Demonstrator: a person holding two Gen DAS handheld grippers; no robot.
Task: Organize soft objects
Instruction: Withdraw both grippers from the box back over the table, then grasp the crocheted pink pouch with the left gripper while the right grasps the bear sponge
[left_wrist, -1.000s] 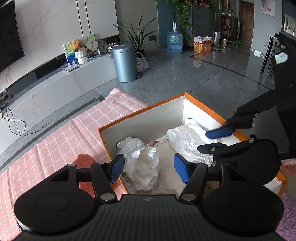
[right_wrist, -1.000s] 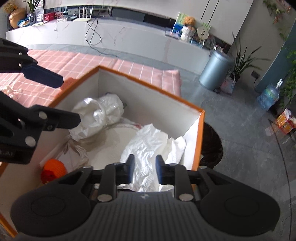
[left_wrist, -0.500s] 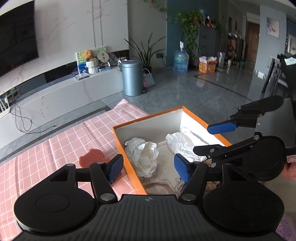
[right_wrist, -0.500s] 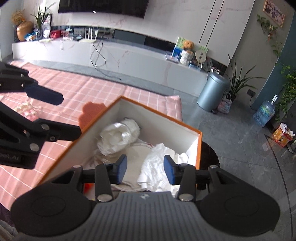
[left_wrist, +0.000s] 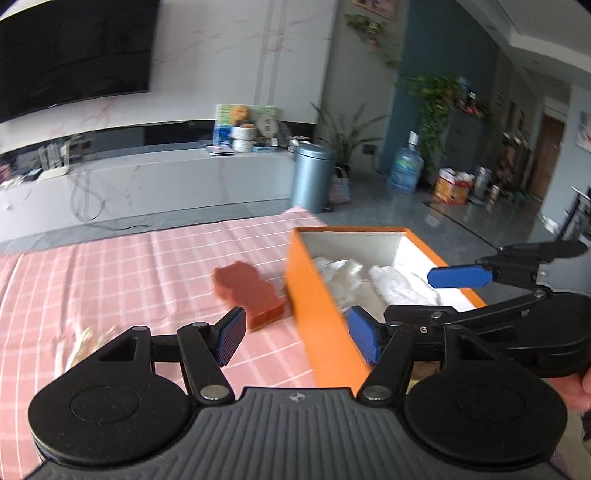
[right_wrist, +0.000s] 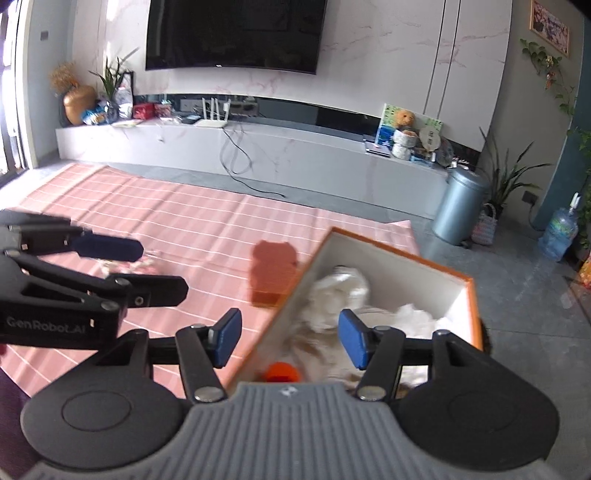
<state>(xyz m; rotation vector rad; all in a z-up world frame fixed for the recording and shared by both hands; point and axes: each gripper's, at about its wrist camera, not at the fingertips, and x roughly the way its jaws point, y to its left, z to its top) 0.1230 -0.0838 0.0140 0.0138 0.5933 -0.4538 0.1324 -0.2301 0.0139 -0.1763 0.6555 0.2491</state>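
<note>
An orange box (left_wrist: 325, 295) with white inside walls stands on the pink checked cloth (left_wrist: 129, 273); it also shows in the right wrist view (right_wrist: 402, 254). White crumpled soft items (left_wrist: 391, 284) lie inside it, also seen in the right wrist view (right_wrist: 343, 291), along with a small orange item (right_wrist: 282, 372). A red-brown bear-shaped sponge (left_wrist: 247, 291) lies on the cloth just left of the box, also in the right wrist view (right_wrist: 273, 269). My left gripper (left_wrist: 295, 336) is open and empty above the box's near left wall. My right gripper (right_wrist: 288, 338) is open and empty above the box's near end.
A pale small object (left_wrist: 83, 341) lies on the cloth at the left, blurred. Beyond the table are a long white TV bench (right_wrist: 258, 147), a grey bin (left_wrist: 312, 177), a water bottle (left_wrist: 406, 173) and plants on the grey floor.
Both grippers have risen and drawn back from inside the box. The right gripper's jaws have opened wide. The sponge and more of the cloth have come into view.
</note>
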